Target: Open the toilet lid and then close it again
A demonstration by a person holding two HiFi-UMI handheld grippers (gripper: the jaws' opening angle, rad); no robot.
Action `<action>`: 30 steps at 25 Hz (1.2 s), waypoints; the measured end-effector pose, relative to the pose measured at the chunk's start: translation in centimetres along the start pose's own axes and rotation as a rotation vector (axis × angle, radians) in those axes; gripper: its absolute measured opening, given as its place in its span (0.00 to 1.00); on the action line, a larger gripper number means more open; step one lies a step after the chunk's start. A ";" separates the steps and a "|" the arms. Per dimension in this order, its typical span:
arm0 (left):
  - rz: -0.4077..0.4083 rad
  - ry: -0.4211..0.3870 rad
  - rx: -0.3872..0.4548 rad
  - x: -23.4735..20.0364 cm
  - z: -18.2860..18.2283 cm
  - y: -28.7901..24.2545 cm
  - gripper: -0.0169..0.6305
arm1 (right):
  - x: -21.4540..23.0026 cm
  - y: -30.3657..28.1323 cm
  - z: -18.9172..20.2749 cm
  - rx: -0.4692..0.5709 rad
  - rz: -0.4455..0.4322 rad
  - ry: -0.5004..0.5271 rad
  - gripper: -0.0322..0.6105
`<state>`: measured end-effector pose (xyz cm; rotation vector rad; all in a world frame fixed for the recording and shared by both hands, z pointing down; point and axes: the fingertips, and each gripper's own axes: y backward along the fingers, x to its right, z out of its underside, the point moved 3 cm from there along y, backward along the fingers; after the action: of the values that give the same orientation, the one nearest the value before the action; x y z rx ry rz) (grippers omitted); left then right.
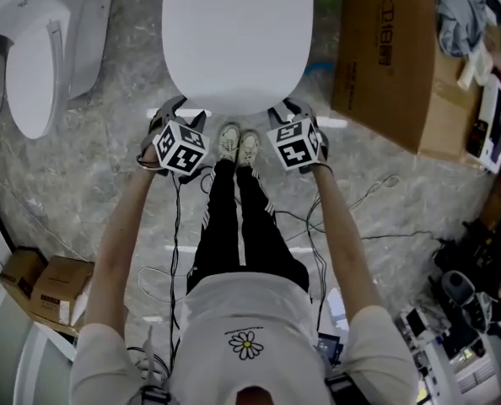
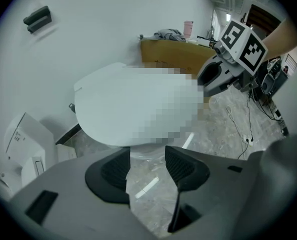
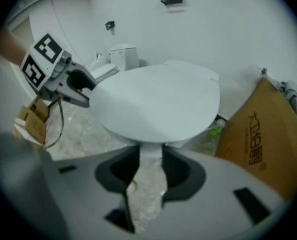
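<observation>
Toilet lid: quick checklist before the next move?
1. Toilet lid fully down: ok.
2. Left gripper jaws apart, nothing between: ok.
3. Right gripper jaws apart, nothing between: ok.
4. One gripper at each side of the lid's front rim, head view: ok.
5. Rim between the jaws: not ok, it lies ahead of both.
6. Cables on the floor free of the legs: cannot tell.
</observation>
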<state>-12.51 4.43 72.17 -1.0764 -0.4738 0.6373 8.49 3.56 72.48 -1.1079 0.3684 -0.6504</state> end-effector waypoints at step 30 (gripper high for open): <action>0.026 0.044 -0.101 1.2 5.1 -9.4 0.39 | -0.3 -8.6 4.2 -0.067 -0.032 -0.019 0.27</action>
<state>-12.56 5.49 82.91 -1.1913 -0.4576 0.6167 8.14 4.23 82.01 -1.1848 0.3589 -0.6599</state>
